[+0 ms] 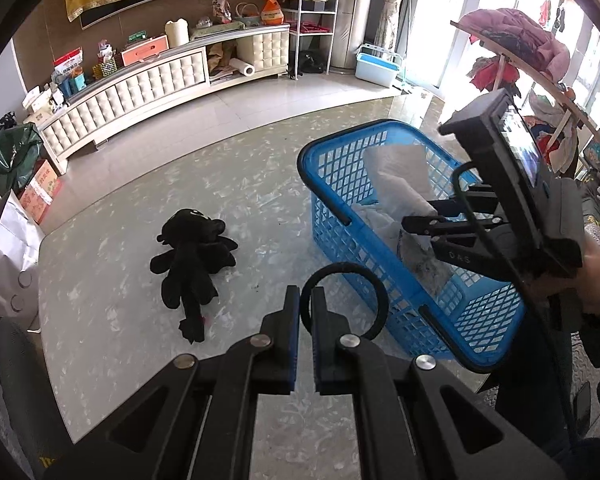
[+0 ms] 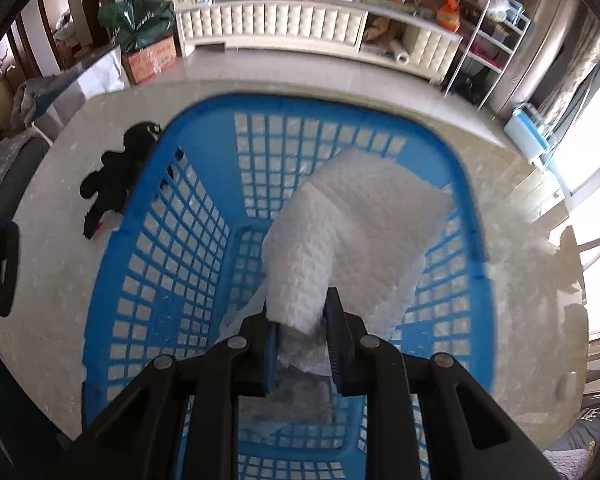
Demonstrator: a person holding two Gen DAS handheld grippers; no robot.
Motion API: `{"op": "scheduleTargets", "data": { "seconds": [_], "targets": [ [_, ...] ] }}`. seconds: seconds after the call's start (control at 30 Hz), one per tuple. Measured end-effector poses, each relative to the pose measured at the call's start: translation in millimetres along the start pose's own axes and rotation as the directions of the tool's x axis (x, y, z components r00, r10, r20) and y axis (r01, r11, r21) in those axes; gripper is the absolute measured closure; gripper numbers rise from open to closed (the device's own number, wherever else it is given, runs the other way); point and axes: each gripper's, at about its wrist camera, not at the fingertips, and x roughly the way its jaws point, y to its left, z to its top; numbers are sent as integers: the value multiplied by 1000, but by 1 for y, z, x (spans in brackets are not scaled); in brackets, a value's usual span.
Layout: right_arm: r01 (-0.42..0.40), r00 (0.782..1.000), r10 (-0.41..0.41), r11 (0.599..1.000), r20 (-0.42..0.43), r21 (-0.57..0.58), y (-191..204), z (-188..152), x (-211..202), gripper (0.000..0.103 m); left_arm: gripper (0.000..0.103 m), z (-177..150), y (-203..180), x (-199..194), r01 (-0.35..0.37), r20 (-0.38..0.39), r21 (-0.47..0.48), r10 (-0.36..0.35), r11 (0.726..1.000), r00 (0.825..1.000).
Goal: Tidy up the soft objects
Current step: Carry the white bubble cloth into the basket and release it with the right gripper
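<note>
A blue plastic basket (image 1: 340, 216) stands on the marbled table, also in the right wrist view (image 2: 152, 264). My right gripper (image 2: 300, 316) is inside the basket, shut on a white quilted cloth (image 2: 364, 216) that leans against the far wall. From the left wrist view the right gripper (image 1: 416, 226) reaches in over the basket's right rim, with the white cloth (image 1: 400, 176) in front of it. A black plush toy (image 1: 196, 256) lies on the table left of the basket, also seen from the right wrist (image 2: 116, 176). My left gripper (image 1: 306, 300) is nearly shut and empty, above the table between toy and basket.
More white and grey fabric (image 1: 428, 268) lies on the basket floor. A long white cabinet (image 1: 140, 92) with clutter runs along the back wall. A white paper bag (image 1: 8, 252) sits at the table's left edge. A rack with clothes (image 1: 516, 52) stands at the right.
</note>
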Motion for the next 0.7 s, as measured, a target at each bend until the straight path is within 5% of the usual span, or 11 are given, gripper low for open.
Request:
{"op": "scheduleTargets", "data": {
  "seconds": [0.23, 0.33, 0.4, 0.6, 0.7],
  "targets": [
    [-4, 999, 4, 1000, -42, -9, 2, 7, 8, 79, 99, 0, -3, -1, 6, 1, 2, -6, 1000, 1000],
    [-11, 998, 11, 1000, -55, 5, 0, 3, 6, 58, 99, 0, -4, -3, 5, 5, 2, -5, 1000, 1000],
    [-38, 998, 40, 999, -53, 29, -2, 2, 2, 29, 99, 0, -5, -6, 3, 9, 2, -3, 1000, 1000],
    [-56, 998, 56, 997, -4, 58, -4, -2, -20, 5, 99, 1, -11, -16, -1, 25, 10, 1, 1000, 1000],
    [-62, 998, 61, 997, 17, 51, -8, -4, -31, 1, 99, 3, -16, -22, 2, 35, 14, -2, 1000, 999]
  ]
}}
